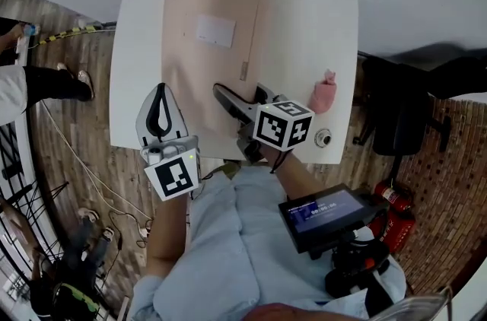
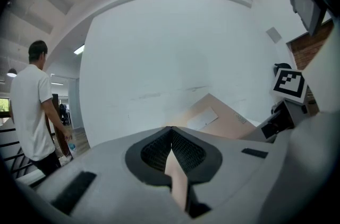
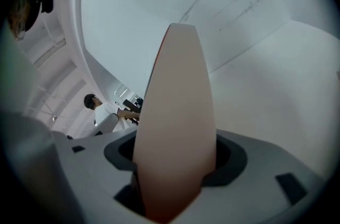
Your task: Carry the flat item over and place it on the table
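flat item [image 1: 202, 76] lies over the table [image 1: 319, 23], its near edge clamped by left gripper [image 1: 161, 95] and right gripper [image 1: 222, 95]; only letting go seems left.

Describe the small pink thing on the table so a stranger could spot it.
On the white table, a flat beige sheet covers the left and middle. Right of that sheet, near the table's right edge, lies a small pink lump. It is the only pink, bunched-up thing there; the small round metal piece sits nearer the person.
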The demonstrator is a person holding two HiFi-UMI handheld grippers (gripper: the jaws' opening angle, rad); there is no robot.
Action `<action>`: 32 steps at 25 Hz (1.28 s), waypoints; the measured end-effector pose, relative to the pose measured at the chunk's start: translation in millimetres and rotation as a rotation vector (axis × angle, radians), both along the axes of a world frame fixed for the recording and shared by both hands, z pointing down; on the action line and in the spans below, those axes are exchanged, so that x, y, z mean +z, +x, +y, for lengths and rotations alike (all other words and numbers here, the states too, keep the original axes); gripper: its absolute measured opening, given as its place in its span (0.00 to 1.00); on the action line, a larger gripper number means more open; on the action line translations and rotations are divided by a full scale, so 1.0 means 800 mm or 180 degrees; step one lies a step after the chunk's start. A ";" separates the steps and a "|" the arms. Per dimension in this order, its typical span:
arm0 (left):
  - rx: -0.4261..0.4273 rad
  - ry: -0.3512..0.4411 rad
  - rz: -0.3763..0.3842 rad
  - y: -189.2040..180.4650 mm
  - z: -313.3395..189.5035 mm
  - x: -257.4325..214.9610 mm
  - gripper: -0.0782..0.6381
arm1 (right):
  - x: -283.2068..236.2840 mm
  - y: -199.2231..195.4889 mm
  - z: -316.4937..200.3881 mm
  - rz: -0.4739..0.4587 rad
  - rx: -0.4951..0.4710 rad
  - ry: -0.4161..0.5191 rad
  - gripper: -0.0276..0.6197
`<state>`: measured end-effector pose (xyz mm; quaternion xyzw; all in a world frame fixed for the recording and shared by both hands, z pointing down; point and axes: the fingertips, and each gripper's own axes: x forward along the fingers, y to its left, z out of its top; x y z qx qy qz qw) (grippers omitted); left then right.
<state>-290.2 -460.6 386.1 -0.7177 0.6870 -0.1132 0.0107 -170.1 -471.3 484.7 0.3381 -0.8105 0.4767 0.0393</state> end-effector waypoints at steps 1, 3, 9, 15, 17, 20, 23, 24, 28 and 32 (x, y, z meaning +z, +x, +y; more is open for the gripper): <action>0.0005 -0.0019 0.0015 -0.001 -0.004 0.003 0.12 | 0.005 -0.002 -0.004 -0.0033 -0.0004 -0.0061 0.50; 0.0007 -0.0063 0.0045 -0.001 -0.010 0.008 0.12 | 0.014 -0.003 -0.009 -0.0099 -0.0009 -0.0195 0.50; 0.0003 -0.0136 0.0076 -0.001 -0.027 0.021 0.12 | 0.034 -0.003 -0.024 -0.0284 -0.0012 -0.0484 0.51; -0.0009 -0.0217 0.0056 -0.005 -0.041 0.037 0.12 | 0.057 -0.006 -0.036 -0.0446 -0.0005 -0.0724 0.52; -0.0013 -0.0249 0.0048 -0.005 -0.044 0.042 0.12 | 0.065 -0.005 -0.039 -0.0511 0.0007 -0.0813 0.52; -0.0026 -0.0287 0.0001 -0.007 -0.045 0.051 0.12 | 0.071 -0.005 -0.042 -0.0557 -0.0009 -0.0874 0.53; -0.0042 -0.0315 0.0002 -0.007 -0.047 0.054 0.12 | 0.074 -0.007 -0.047 -0.0583 -0.0046 -0.0874 0.53; -0.0046 -0.0323 0.0004 -0.006 -0.048 0.055 0.12 | 0.075 -0.008 -0.048 -0.0585 -0.0057 -0.0876 0.53; -0.0053 -0.0333 -0.0012 -0.006 -0.049 0.057 0.12 | 0.080 -0.007 -0.051 -0.0521 -0.0081 -0.0862 0.55; -0.0067 -0.0351 -0.0022 -0.008 -0.046 0.060 0.12 | 0.085 -0.006 -0.052 -0.0430 -0.0086 -0.0842 0.57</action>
